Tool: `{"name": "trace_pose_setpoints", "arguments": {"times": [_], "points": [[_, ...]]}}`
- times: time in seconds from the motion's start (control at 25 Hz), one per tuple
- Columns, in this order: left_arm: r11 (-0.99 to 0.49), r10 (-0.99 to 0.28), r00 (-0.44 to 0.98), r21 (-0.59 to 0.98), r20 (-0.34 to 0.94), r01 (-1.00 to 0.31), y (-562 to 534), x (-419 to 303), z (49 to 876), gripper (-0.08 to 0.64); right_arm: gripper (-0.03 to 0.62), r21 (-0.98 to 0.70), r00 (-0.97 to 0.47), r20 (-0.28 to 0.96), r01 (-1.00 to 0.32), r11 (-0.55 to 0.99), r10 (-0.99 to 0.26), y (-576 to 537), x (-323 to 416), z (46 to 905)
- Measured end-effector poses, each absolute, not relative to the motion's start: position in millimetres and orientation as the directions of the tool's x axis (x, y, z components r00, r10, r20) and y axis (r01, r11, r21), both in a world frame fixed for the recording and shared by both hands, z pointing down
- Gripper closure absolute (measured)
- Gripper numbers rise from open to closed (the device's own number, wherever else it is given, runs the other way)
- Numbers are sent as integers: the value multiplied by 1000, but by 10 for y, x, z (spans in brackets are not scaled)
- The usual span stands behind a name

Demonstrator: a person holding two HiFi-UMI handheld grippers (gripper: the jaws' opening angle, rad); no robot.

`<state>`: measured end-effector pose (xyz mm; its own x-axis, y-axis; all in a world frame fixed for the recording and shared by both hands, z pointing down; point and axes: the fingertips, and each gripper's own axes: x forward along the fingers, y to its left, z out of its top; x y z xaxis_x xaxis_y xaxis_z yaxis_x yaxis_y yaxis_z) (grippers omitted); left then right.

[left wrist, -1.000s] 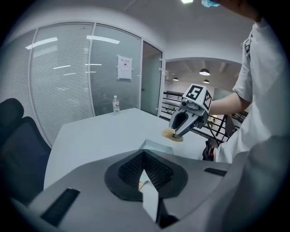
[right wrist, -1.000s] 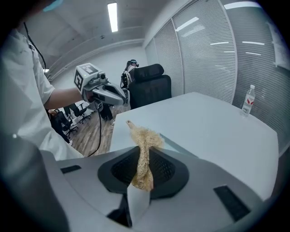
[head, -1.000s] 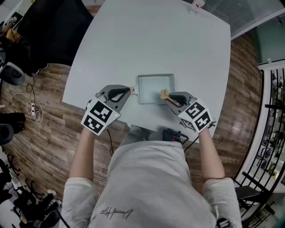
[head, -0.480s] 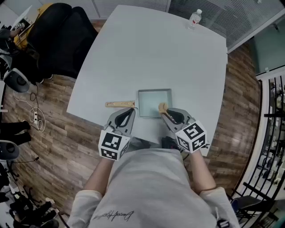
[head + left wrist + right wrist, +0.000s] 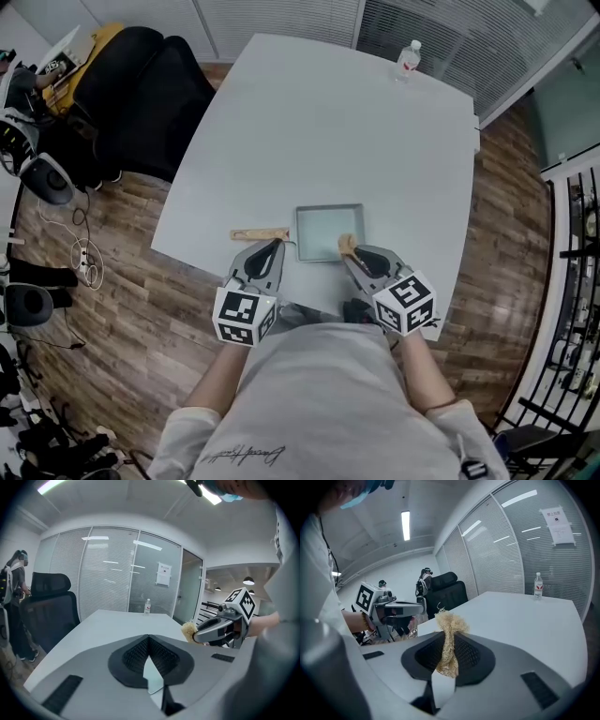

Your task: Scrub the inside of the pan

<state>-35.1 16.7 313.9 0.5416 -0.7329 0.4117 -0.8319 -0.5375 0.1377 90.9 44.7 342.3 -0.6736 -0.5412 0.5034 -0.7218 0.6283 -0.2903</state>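
The pan (image 5: 325, 231), a square grey tray with a wooden handle (image 5: 260, 234) pointing left, lies flat near the front edge of the white surface (image 5: 319, 122). Its inside is bare.

The right gripper (image 5: 352, 253) has its jaws clamped on a tan fibrous scrubber (image 5: 449, 623). The tuft sticks up past the tips. In the head view it sits over the pan's near right corner; whether it touches the pan cannot be told.

The left gripper (image 5: 149, 640) has its jaws pressed together with nothing between them. Its tips lie just beside the handle, on the near side, close to the pan's near left corner, and they do not grip it.

Both grippers are close to the person's body, with the marker cubes nearest the torso.

A water bottle (image 5: 409, 58) stands at the far edge of the surface, well apart from the pan. A black chair (image 5: 141, 89) stands on the wood floor (image 5: 122, 281) to the left.
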Motion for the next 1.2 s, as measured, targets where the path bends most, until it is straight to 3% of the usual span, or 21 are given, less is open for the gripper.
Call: {"name": "trace_pose_setpoints", "arguments": {"times": [1.2], "points": [[-540,-742,540,124,398,-833,226,-343,3098,549,519,-267,-669,488,-726,634,-560,419,810,3345]]}}
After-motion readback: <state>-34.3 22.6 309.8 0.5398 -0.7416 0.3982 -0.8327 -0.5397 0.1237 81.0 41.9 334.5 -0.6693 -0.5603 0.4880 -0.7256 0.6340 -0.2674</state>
